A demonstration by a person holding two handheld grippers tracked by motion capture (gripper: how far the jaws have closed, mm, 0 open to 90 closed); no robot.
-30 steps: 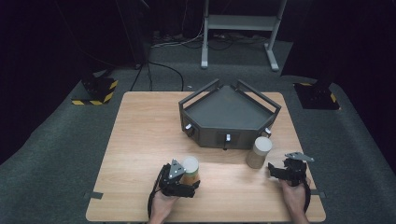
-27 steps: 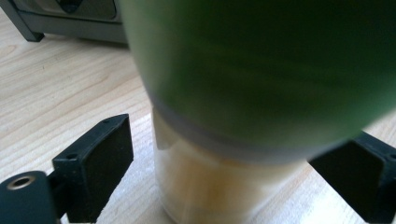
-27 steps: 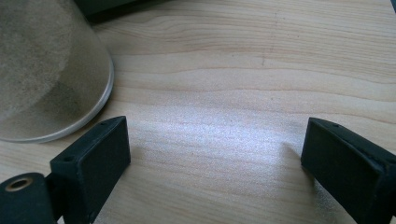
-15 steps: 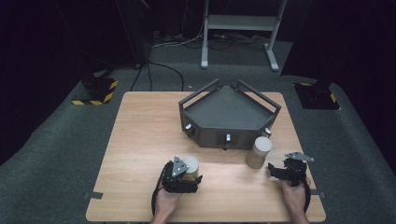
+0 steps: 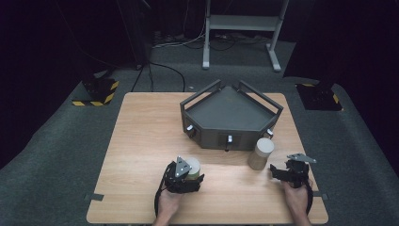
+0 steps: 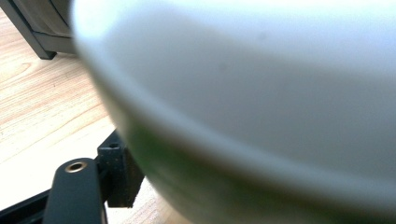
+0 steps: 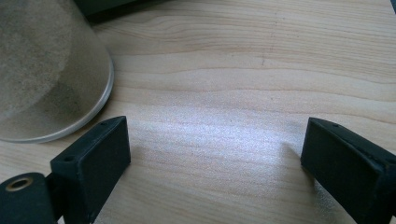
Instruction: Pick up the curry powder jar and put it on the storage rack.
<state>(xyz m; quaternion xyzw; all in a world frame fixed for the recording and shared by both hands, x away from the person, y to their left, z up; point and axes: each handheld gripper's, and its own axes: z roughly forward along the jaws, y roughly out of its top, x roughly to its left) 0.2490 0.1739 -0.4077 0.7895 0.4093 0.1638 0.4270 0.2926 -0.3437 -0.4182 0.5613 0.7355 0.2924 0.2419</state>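
Left gripper: sitting at the table's near edge, left of centre, with the white-lidded jar right at its jaws. Whether it is clamping the jar or merely closing round it, I cannot tell; one jaw is showing beside the jar's green wall in the left gripper view.
Right gripper: resting near the right edge, jaws spread wide, gripping nothing.
Canister: standing just left of the right gripper, in front of the tray.
Step, judged: taking the jar.
Doing it well: centring the jaws on the wall below the lid, squeezing evenly, lifting straight so it is not tilting.
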